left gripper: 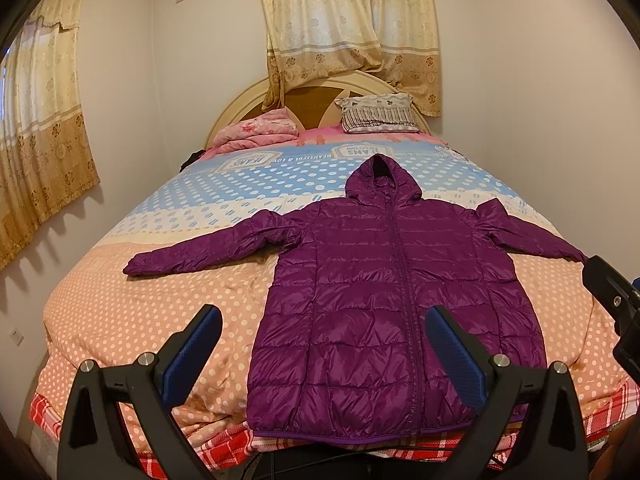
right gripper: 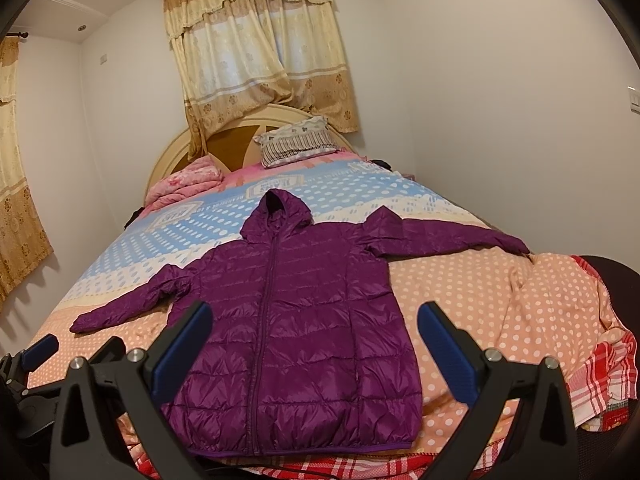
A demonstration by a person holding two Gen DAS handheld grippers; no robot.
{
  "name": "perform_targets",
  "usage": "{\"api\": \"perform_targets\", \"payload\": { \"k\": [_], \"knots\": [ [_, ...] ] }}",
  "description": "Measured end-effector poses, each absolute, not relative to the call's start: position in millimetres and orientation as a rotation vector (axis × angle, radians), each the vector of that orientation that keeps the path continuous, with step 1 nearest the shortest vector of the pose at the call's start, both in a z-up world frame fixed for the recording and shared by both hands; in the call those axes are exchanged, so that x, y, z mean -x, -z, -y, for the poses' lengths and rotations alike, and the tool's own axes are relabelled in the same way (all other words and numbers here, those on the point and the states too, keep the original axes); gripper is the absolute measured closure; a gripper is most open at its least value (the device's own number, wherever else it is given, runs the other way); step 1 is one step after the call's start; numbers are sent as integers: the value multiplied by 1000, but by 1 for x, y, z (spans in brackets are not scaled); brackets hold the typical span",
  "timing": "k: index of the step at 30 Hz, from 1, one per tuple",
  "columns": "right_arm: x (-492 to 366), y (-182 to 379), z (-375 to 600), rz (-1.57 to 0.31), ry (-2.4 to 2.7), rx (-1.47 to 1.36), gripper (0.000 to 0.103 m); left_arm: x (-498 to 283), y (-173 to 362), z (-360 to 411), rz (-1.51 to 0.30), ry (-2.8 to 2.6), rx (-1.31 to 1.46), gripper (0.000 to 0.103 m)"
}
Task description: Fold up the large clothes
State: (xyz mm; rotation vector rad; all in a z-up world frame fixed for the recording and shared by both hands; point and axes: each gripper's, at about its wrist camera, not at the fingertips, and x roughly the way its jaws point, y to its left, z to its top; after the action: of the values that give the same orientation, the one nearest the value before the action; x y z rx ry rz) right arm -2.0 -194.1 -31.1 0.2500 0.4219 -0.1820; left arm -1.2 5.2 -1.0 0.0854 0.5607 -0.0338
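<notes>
Left wrist view
Room: pale walls, curtains [left gripper: 352,32] behind a bed [left gripper: 132,320] with polka-dot cover.
Edges: bare cover lies left of the jacket [left gripper: 384,312]; its hem reaches the bed's near edge.
Left gripper [left gripper: 322,344]: fingers spread wide, holding nothing, above the jacket's lower left part.

Right wrist view
Bed: right edge drops off beyond the jacket's [right gripper: 304,320] sleeve; a pillow [right gripper: 298,142] sits at the headboard.
Right gripper [right gripper: 316,340]: fingers spread, holding nothing, over the jacket's lower body.
Left gripper [right gripper: 40,350]: low at the left edge.

The jacket [left gripper: 384,300] lies flat on the bed [left gripper: 160,312], ahead of and between the left gripper's [left gripper: 322,340] fingers. Its sleeves reach out past both fingers; the pillow [left gripper: 378,114] lies far beyond its hood
</notes>
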Motion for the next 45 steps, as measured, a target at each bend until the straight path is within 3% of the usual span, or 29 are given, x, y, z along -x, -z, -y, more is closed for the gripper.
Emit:
{"api": "perform_targets", "payload": {
  "k": [45],
  "knots": [
    [-2,43,194,-451,195,-254,0,-12,17,1,-600,44,-88,2]
  ]
}}
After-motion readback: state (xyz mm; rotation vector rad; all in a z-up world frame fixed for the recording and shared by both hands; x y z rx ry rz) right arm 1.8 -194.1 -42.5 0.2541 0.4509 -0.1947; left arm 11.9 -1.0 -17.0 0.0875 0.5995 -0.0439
